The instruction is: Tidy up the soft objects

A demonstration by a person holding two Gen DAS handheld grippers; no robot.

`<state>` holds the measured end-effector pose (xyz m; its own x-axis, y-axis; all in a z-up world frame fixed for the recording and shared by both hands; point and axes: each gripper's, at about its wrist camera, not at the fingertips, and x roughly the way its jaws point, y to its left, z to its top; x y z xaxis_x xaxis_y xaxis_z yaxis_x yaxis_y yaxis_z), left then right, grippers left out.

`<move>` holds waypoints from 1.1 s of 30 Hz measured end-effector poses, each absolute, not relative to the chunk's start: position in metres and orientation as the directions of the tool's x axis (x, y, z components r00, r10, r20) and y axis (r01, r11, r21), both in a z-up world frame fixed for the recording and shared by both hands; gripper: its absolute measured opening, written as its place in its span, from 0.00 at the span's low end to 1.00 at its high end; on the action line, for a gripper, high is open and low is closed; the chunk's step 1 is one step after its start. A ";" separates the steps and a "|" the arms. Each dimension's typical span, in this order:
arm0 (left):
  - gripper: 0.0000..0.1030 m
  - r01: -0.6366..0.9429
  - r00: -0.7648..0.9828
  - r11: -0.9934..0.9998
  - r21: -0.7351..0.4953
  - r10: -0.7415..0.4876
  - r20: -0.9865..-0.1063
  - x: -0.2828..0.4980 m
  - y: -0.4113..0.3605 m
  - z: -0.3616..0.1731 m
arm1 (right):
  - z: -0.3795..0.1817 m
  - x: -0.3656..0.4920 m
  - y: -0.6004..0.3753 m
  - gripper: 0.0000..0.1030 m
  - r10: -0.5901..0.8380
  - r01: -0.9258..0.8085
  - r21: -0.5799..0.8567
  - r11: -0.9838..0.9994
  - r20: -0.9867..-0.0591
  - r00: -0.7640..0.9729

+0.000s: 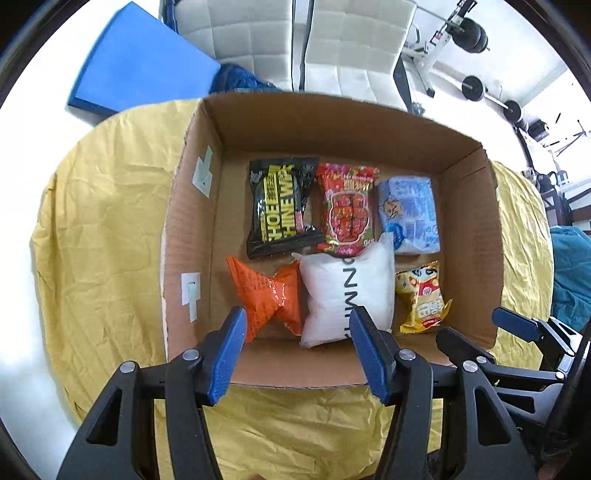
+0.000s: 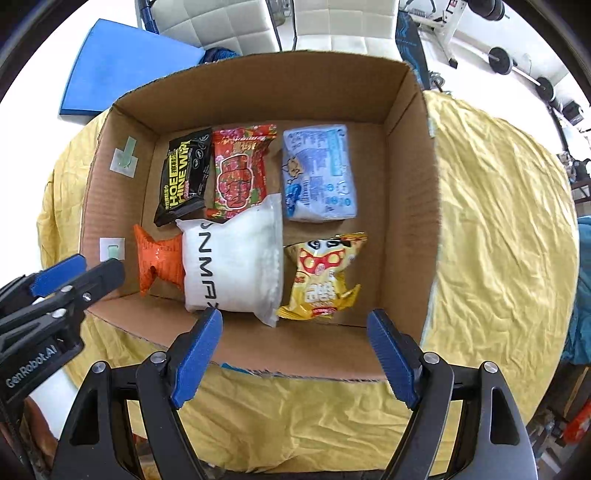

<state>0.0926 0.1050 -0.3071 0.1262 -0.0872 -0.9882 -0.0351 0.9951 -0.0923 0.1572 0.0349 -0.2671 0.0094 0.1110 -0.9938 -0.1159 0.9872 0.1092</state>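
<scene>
An open cardboard box [image 1: 369, 125] [image 2: 410, 206] on a yellow cloth holds several soft packs. In its far row lie a black pack [image 1: 280, 206] [image 2: 184, 177], a red pack [image 1: 347, 210] [image 2: 240, 173] and a pale blue pack [image 1: 410, 214] [image 2: 319, 173]. In the near row lie an orange pack [image 1: 266, 291] [image 2: 159, 258], a white pouch [image 1: 343, 291] [image 2: 236, 262] and a yellow snack bag [image 1: 423, 299] [image 2: 325, 277]. My left gripper [image 1: 295, 354] hangs open above the box's near edge, nothing between its fingers. My right gripper [image 2: 295, 354] is open and empty too, above the near wall.
The yellow cloth [image 1: 110, 229] [image 2: 498, 229] covers a round table. Behind it are a blue foam pad [image 1: 140, 59] [image 2: 125, 66], white padded chairs [image 1: 354, 40] [image 2: 332, 22] and barbell weights [image 1: 476, 85] [image 2: 502, 61]. Teal fabric [image 1: 570, 273] lies at the right.
</scene>
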 end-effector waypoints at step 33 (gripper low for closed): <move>0.94 -0.026 0.492 0.997 -0.066 -0.045 -0.869 -0.043 0.068 -0.104 | -0.032 0.018 -0.042 0.98 0.162 -0.138 0.115 0.984 -0.900 0.405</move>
<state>-0.0431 0.0685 -0.1040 0.4924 -0.0451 -0.8692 -0.0260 0.9974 -0.0665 0.0177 -0.0420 -0.0324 0.4048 0.1619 -0.9000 -0.1377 0.9838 0.1150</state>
